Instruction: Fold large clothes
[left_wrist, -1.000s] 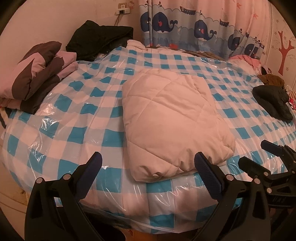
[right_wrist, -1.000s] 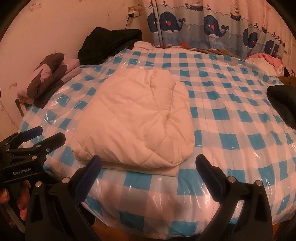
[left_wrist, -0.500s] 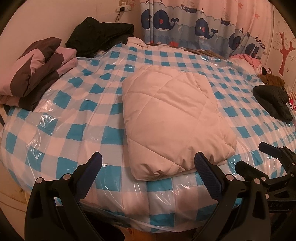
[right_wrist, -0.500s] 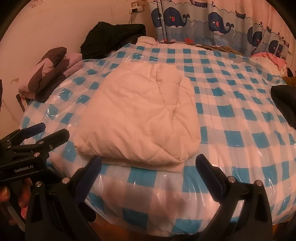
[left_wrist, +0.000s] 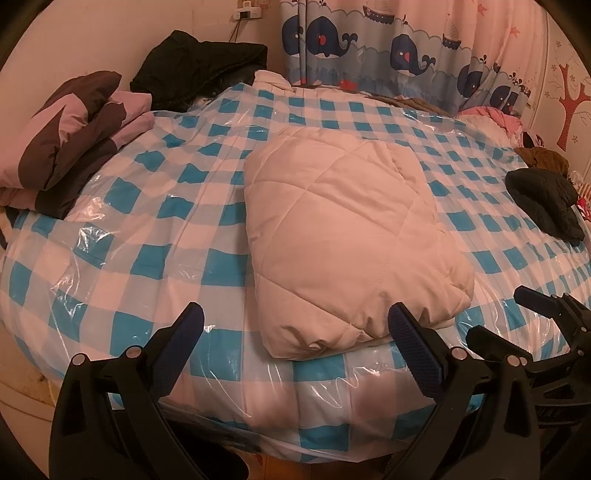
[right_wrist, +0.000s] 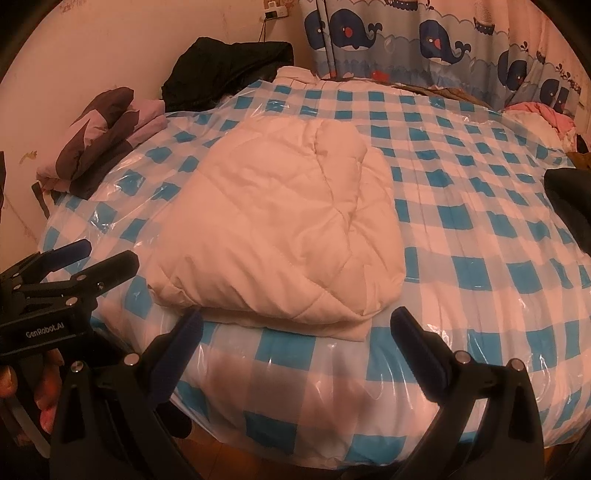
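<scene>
A cream quilted padded garment (left_wrist: 347, 243) (right_wrist: 284, 232) lies folded into a thick rectangle on the blue-and-white checked bed cover (left_wrist: 147, 229) (right_wrist: 480, 229). My left gripper (left_wrist: 295, 321) hangs open just before the garment's near edge, holding nothing. My right gripper (right_wrist: 295, 321) is open too, at the front fold of the same garment, empty. Each gripper shows in the other's view: the right gripper (left_wrist: 517, 314) at the right, the left gripper (right_wrist: 74, 258) at the left with a hand below it.
A folded brown-and-pink quilt (left_wrist: 66, 147) lies at the bed's far left, black clothing (left_wrist: 199, 70) behind it by the wall. A dark garment (left_wrist: 543, 203) and other clothes (left_wrist: 495, 114) sit at the right. A whale-print curtain (left_wrist: 388, 48) hangs behind.
Both grippers have drawn slightly closer to the bed's front edge and the garment; the garment itself has not moved, and both stay open.
</scene>
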